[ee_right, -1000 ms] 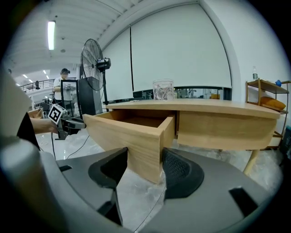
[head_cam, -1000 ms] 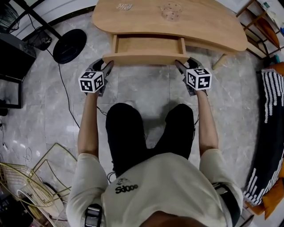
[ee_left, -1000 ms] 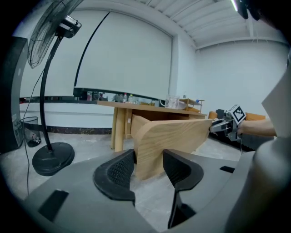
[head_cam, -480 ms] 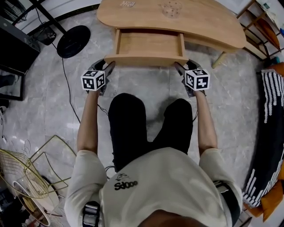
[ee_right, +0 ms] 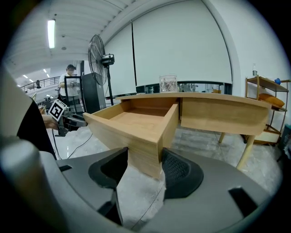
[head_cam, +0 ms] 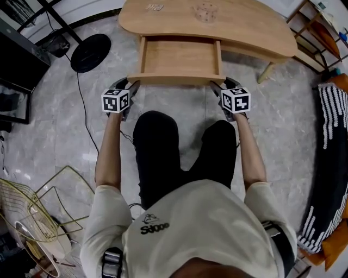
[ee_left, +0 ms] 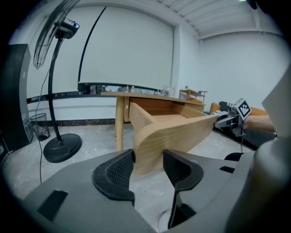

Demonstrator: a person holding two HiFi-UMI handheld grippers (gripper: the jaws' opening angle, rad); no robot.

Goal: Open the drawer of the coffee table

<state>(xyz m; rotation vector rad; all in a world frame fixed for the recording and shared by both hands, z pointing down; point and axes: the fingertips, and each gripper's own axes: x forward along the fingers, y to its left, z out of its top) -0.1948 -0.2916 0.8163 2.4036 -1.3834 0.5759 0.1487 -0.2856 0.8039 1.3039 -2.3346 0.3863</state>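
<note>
The light wooden coffee table (head_cam: pixel 250 27) has its drawer (head_cam: pixel 179 57) pulled well out towards me; its inside looks bare. My left gripper (head_cam: pixel 132 84) clamps the left end of the drawer front (head_cam: pixel 176 79), and my right gripper (head_cam: pixel 213 85) clamps the right end. In the left gripper view the curved panel end (ee_left: pixel 173 134) sits between the ribbed pads of the left gripper (ee_left: pixel 148 166). Seen from the right gripper view, the panel's corner (ee_right: pixel 145 150) is pinched by the right gripper (ee_right: pixel 144 170).
A clear glass (head_cam: pixel 206 11) stands on the tabletop. A fan's round black base (head_cam: pixel 91 52) and its cable lie left of the table. A wire rack (head_cam: pixel 32 217) is at lower left, a wooden shelf (head_cam: pixel 321 32) at right. My knees (head_cam: pixel 185 146) are close under the drawer front.
The drawer has slid further out of the table towards me. Both grippers have come back with its front panel, still clamped on its two ends.
</note>
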